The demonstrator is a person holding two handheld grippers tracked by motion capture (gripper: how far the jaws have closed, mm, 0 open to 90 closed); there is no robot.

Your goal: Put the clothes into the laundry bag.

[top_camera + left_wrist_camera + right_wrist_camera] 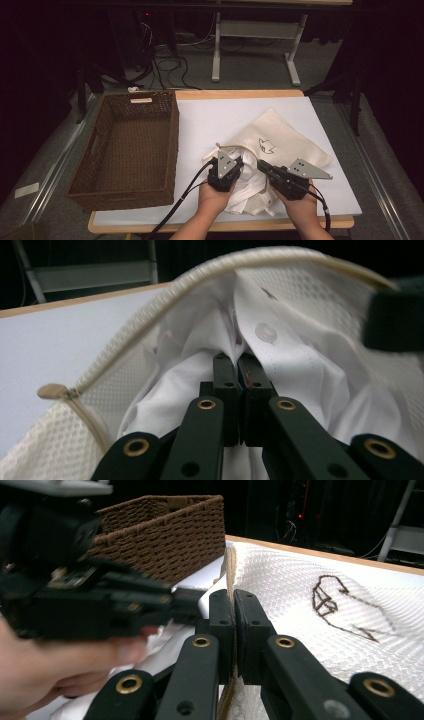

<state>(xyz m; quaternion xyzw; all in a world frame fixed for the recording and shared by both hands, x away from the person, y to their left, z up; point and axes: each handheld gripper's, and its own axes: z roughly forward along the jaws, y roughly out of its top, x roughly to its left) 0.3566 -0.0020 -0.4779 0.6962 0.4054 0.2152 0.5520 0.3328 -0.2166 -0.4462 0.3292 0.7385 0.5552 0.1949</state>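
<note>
1. High view: hands meet near the table's [320,200] front edge, right of centre. The cream mesh bag [287,140] lies there with its mouth toward the person, a white shirt [247,192] spilling from it. The left gripper [225,172] and right gripper [265,167] work at that mouth, seemingly one holding the bag while the other handles the shirt. A wicker basket [100,145] stands empty along the table's left edge, well apart and not in the way.
2. Left gripper view: jaws are pressed together on a fold of shirt [280,375] beside a button [265,332], inside the bag's arched zipper rim [150,315].
3. Right gripper view: jaws are clamped on the bag's rim [231,565], keeping the opening taut; the left gripper [190,602] crowds close beside it.
</note>
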